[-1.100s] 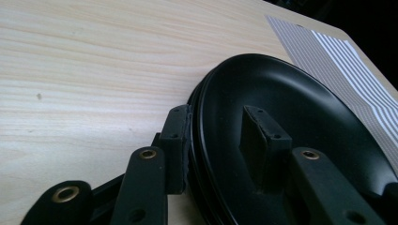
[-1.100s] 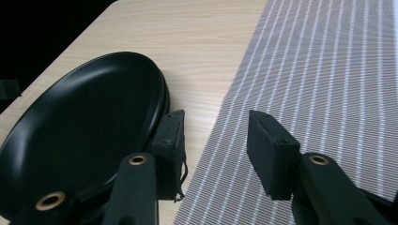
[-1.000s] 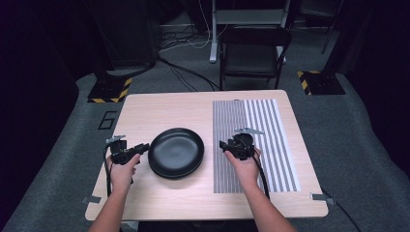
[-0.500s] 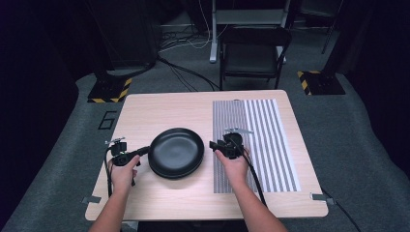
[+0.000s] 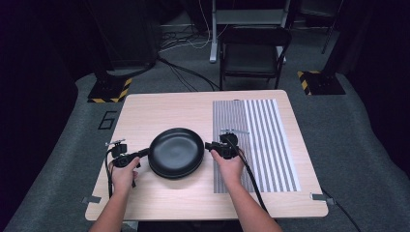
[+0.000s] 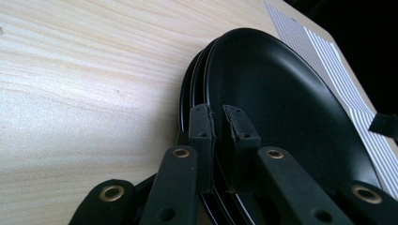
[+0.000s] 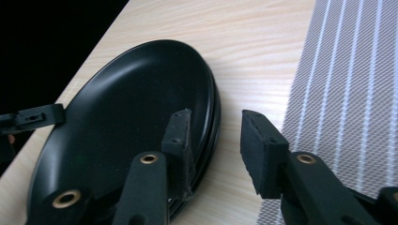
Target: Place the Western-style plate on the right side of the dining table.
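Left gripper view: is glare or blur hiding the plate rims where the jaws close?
Left gripper view: sharp, no glare; thin highlights trace the stacked rims of the black plates at the left gripper. High view: dim surroundings, evenly lit table, the stack reads as one dark disc.

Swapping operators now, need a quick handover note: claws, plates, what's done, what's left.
Left claw: just closed, shut on the rim of the top plate of the black stack, left side.
Right claw: at the stack's right edge, jaws closing, one over the rim, one outside, not yet pressing.
Stack sits mid-table, beside the striped mat.
Done: left grip.
Left: probably close right, then lift.
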The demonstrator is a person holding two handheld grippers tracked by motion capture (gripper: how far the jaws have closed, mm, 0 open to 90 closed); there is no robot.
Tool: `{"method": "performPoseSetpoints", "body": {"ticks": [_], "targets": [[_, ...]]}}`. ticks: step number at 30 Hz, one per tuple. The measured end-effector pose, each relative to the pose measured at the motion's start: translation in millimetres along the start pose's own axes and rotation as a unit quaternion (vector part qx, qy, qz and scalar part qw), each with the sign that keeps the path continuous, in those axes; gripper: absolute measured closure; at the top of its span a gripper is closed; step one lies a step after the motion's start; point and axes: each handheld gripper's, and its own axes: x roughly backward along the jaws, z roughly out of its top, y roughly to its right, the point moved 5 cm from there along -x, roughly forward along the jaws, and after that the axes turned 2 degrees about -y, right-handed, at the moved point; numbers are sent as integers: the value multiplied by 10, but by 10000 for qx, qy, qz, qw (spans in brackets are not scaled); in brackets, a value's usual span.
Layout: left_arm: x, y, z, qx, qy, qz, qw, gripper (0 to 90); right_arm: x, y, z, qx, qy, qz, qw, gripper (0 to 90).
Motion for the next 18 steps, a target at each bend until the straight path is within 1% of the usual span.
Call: {"method": "performPoseSetpoints", "body": {"ticks": [2,3,4,5,6,8,9,10,13,14,18], "targets": [[0,6,-8,-55,34,26,10000,830,-23,-18,-14,-57,-38,67,10000,665],[0,6,-8,-55,34,26,10000,830,-37,-32,-24,-96,-99,98,9999,678],[2,10,-11,-71,36,45,10000,830,-37,-32,-24,-96,-99,98,9999,678],[3,13,-13,-120,31,78,9999,830,-61,-57,-36,-182,-152,179,9996,693],[5,13,-15,-128,28,77,9999,830,-68,-68,-40,-207,-173,201,9994,700],[4,12,-17,-136,46,66,9999,830,-92,-83,-46,-185,-188,210,9994,714],[4,11,-17,-138,48,62,9999,830,-97,-91,-54,-215,-240,192,9993,721],[4,11,-17,-138,48,62,9999,830,-109,-92,-55,-181,-233,221,9993,728],[3,10,-18,-134,66,58,9999,831,-121,-93,-62,-233,-257,194,9992,736],[3,12,-19,-133,69,66,9999,831,-130,-97,-69,-292,-307,252,9988,752],[3,14,-21,-131,85,69,9999,832,-146,-85,-73,-342,-345,252,9985,759]]}}
